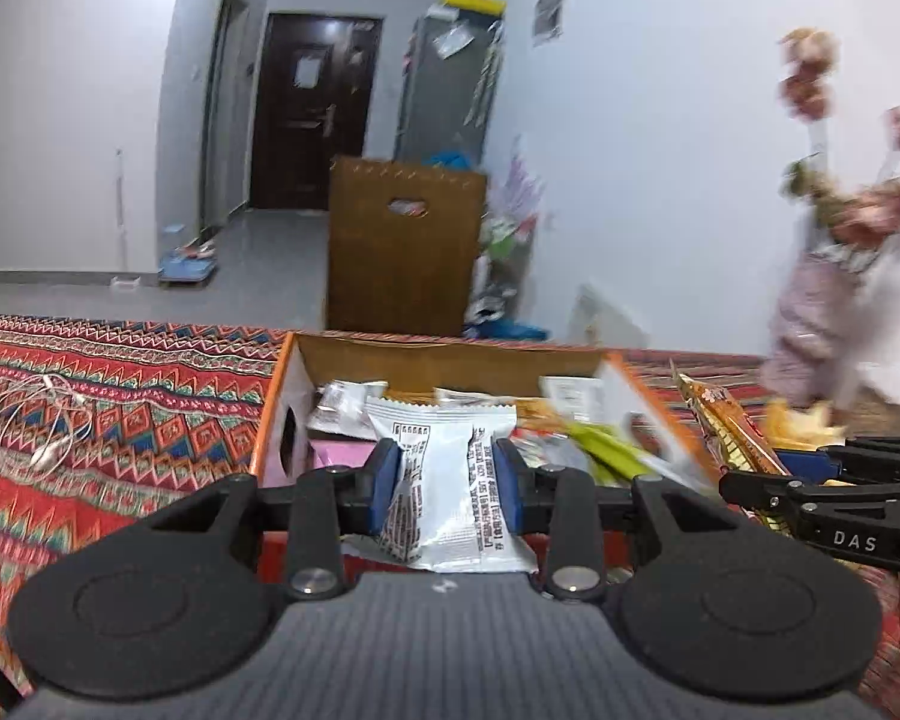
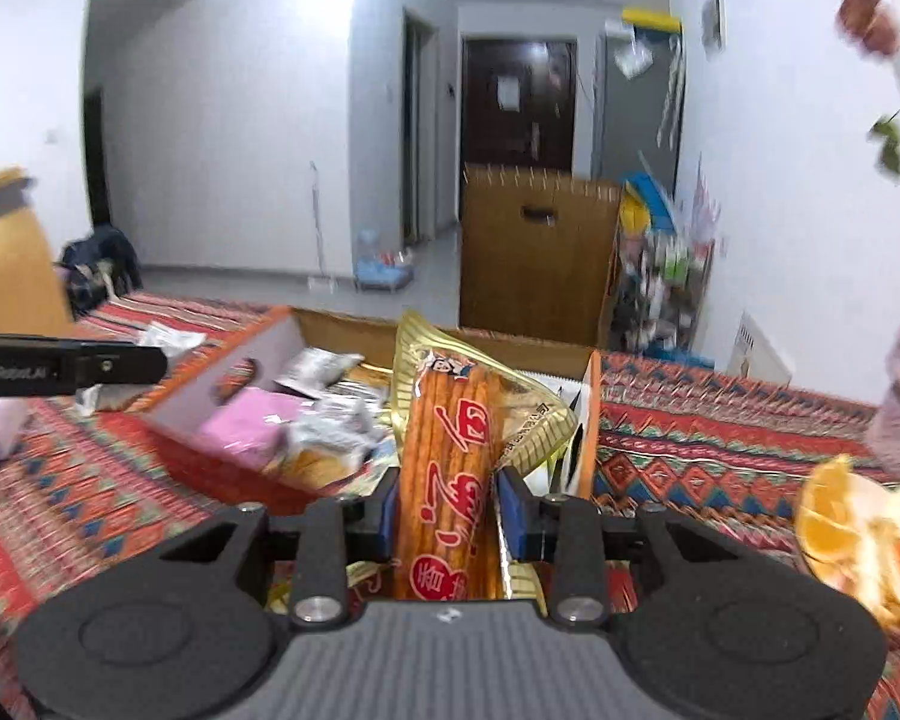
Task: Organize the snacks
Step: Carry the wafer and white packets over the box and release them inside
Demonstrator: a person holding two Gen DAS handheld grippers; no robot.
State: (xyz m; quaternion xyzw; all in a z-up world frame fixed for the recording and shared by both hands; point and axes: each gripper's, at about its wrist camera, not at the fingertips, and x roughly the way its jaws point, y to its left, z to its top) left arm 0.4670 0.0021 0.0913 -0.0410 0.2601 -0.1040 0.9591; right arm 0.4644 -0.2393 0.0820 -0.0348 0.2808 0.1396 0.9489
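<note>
My left gripper clamped on a white snack packet, my right gripper clamped on an orange snack stick pack, both in front of the open cardboard box on the patterned cloth.

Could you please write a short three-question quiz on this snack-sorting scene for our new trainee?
1. True or false: the left gripper is shut on a white snack packet.
2. What does the right gripper hold? A) an orange stick-snack packet B) a pink pack C) earphones
3. Fill in: orange peel lies on the patterned ____.

Key: 1 true; 2 A; 3 cloth.
</note>
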